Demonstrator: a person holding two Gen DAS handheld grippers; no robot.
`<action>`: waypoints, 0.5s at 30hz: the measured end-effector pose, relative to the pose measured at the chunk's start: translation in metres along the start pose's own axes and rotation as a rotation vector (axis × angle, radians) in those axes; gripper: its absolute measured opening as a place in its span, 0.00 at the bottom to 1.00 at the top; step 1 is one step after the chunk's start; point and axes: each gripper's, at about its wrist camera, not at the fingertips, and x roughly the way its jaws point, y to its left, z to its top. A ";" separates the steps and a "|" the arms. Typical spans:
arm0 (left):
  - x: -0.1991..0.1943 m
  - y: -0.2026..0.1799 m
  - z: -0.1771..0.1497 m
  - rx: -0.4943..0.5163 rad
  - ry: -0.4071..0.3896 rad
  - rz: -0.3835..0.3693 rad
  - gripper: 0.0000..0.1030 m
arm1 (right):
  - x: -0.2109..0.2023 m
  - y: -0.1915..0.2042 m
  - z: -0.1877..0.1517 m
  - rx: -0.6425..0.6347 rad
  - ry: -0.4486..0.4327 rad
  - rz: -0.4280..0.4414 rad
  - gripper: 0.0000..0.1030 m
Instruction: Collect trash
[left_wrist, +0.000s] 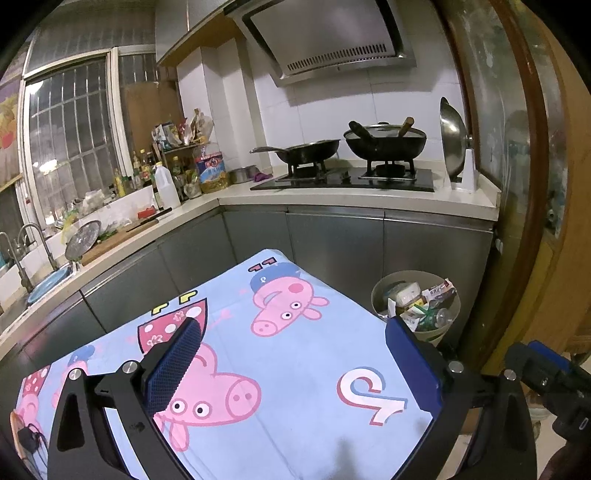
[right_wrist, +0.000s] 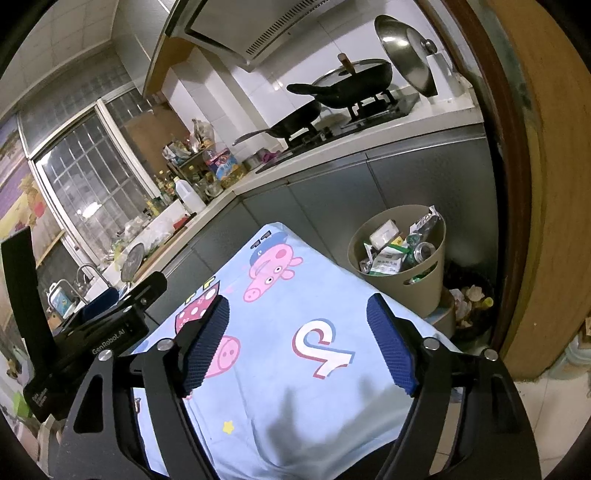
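Now both grippers, left (left_wrist: 291, 354) and right (right_wrist: 297, 343), hang wide open and empty over the cloth (right_wrist: 295, 387). No loose trash shows on it. The bin (right_wrist: 400, 258) sits ahead and right of the right gripper, heaped to the rim with wrappers and a can (right_wrist: 423, 252). Risk, as I judge it: anything added may slide off that heap onto the floor.

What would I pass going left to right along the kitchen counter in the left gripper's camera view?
Faucet → round metal lid → white plastic jug → cooking oil bottle → frying pan → black wok with glass lid → steel wok lid standing on its rack.
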 end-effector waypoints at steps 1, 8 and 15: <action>0.001 0.001 -0.001 0.000 0.004 -0.002 0.97 | 0.001 0.000 -0.001 0.000 0.001 0.001 0.75; 0.004 0.001 -0.002 0.006 0.024 -0.013 0.97 | 0.005 0.000 -0.006 0.005 0.011 -0.001 0.75; 0.010 -0.002 -0.003 0.013 0.047 -0.023 0.97 | 0.010 -0.001 -0.010 0.015 0.022 -0.002 0.75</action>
